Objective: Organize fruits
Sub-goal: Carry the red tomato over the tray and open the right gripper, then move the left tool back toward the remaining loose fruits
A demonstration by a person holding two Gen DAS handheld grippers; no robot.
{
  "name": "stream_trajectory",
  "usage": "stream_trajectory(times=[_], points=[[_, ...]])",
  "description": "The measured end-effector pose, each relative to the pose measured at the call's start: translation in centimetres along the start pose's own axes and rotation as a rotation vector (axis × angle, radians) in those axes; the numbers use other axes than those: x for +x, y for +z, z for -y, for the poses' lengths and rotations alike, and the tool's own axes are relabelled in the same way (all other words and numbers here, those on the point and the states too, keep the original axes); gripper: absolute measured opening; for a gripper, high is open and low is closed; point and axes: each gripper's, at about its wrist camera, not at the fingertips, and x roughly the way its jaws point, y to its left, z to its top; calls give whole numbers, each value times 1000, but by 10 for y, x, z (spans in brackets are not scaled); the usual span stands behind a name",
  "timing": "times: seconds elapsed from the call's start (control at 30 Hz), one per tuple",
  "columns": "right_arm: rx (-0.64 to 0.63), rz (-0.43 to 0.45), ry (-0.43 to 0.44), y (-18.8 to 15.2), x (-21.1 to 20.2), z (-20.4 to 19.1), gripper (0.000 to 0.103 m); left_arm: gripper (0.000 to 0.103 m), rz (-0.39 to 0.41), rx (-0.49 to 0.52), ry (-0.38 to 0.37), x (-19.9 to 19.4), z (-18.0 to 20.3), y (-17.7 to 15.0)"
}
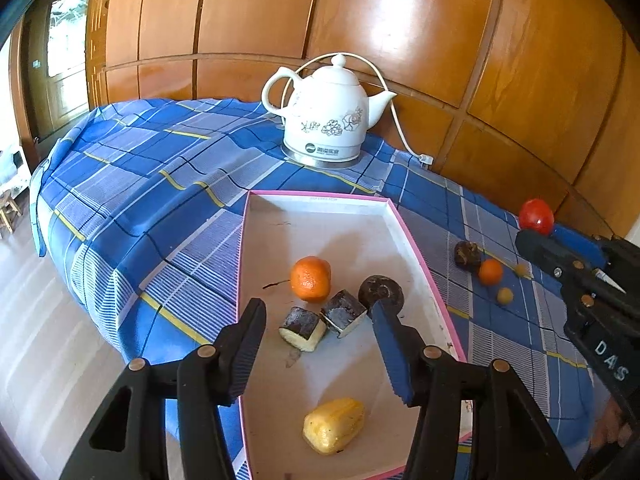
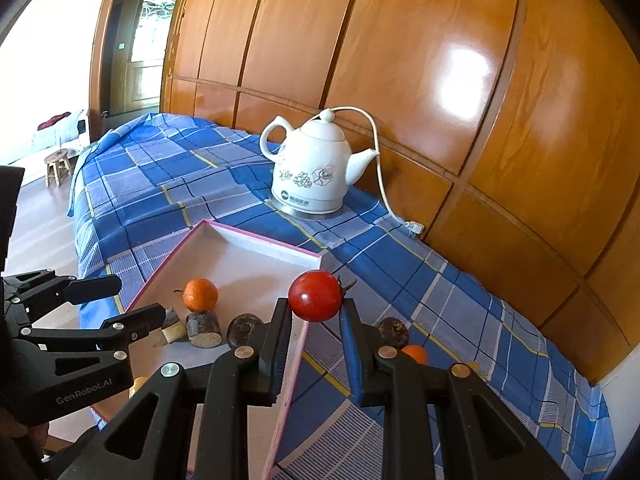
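**A:** Right, status on the right gripper (image 2: 315, 312)?

**B:** Fingers closed in partway, pinching a red tomato (image 2: 315, 296) at the tips, one pad on each side. It's held up off the cloth, over the tray's right rim in the right wrist view. The left wrist view shows the same tomato (image 1: 536, 216) at the tip of that gripper, far right.

**A:** Left gripper (image 1: 318, 312)?

**B:** Wide open, holding nothing. It hangs over the pink-edged tray (image 1: 416, 240). Right finger tip (image 1: 386, 312) overlaps a dark round fruit (image 1: 380, 288) in that view; contact or just in front, can't tell. Left finger (image 1: 250, 320) sits over the tray's left rim.

**A:** What's in the tray?

**B:** Orange mandarin (image 1: 311, 279), two dark-skinned cut pieces with pale flesh (image 1: 304, 328) and (image 1: 343, 313) touching each other, the dark round fruit beside them, and a yellow fruit (image 1: 334, 426) nearest the camera.

**A:** Outside it?

**B:** On the blue checked cloth (image 1: 152, 184), right of the tray: another dark round fruit (image 1: 467, 255), a small orange one (image 1: 490, 272) just beside it, and two small yellowish ones (image 1: 505, 295), (image 1: 520, 269).

**A:** Anything else on the table?

**B:** White floral kettle (image 1: 328, 116) on its base behind the tray, cord running to the wood-panel wall (image 1: 440, 20).
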Motion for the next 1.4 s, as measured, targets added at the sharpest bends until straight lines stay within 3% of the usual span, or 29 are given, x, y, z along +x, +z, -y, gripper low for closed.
stream_trajectory(times=[0.57, 0.8, 1.4], points=[[-25, -91, 71, -7, 47, -23, 25, 59, 6, -40, 11, -1, -16, 2], [-43, -113, 100, -10, 56, -35, 33, 59, 9, -48, 14, -3, -21, 1], [34, -39, -29, -1, 23, -4, 34, 59, 14, 9, -13, -12, 1, -2]])
